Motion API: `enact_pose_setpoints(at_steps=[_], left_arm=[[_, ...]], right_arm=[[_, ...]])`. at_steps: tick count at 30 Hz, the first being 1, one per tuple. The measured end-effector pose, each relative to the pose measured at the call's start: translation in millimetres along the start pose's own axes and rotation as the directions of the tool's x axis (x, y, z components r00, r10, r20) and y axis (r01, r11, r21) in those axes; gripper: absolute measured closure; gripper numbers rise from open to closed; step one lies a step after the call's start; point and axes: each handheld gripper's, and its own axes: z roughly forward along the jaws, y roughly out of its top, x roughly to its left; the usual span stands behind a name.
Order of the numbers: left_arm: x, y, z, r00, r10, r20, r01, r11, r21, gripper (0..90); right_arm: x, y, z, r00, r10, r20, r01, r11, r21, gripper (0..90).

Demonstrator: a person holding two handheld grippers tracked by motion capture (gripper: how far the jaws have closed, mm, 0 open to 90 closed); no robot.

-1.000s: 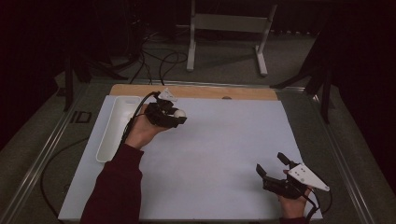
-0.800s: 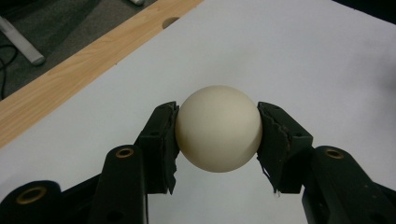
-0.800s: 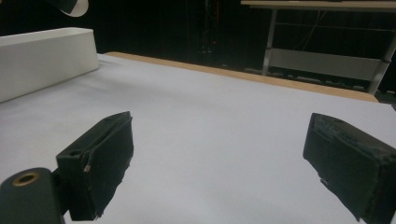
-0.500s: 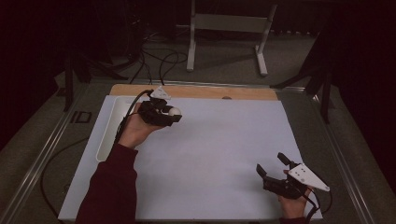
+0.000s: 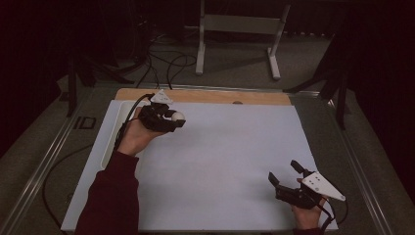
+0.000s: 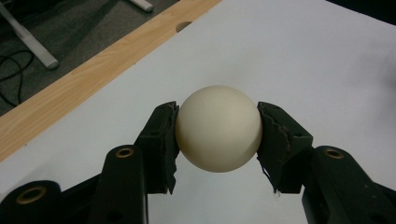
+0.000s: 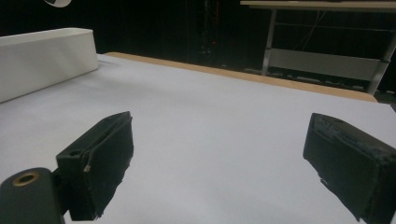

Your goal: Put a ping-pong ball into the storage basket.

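A cream-white ball (image 6: 218, 128) is clamped between the black jaws of my left gripper (image 6: 217, 135), held above the white table sheet. From the high view the same ball (image 5: 177, 116) shows at the tip of the left gripper (image 5: 175, 121) near the table's far left. At the near right of the table my right gripper (image 5: 284, 172) stands open, its jaws spread wide with nothing between them. In the right gripper view its pads (image 7: 105, 161) frame bare white sheet.
A white tray (image 5: 113, 129) lies along the table's left side; its wall (image 7: 44, 60) rises at the left in the right gripper view. A wooden strip (image 5: 205, 96) edges the far side. A metal stand (image 5: 240, 29) and cables sit on the floor beyond.
My left gripper with the ball has moved slightly away and to the left, toward the tray. The right gripper has stayed put.
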Motion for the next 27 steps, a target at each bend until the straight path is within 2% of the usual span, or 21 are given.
enact_pose_setpoints(at_steps=[27], left_arm=[[7.6,-10.8,-11.6,0.9999,0.011,-0.011,-0.011,0.9999,-0.005,51.2]], right_arm=[[0.0,0.1,-0.4,1.0,0.002,-0.001,-0.002,1.0,-0.002,8.2]])
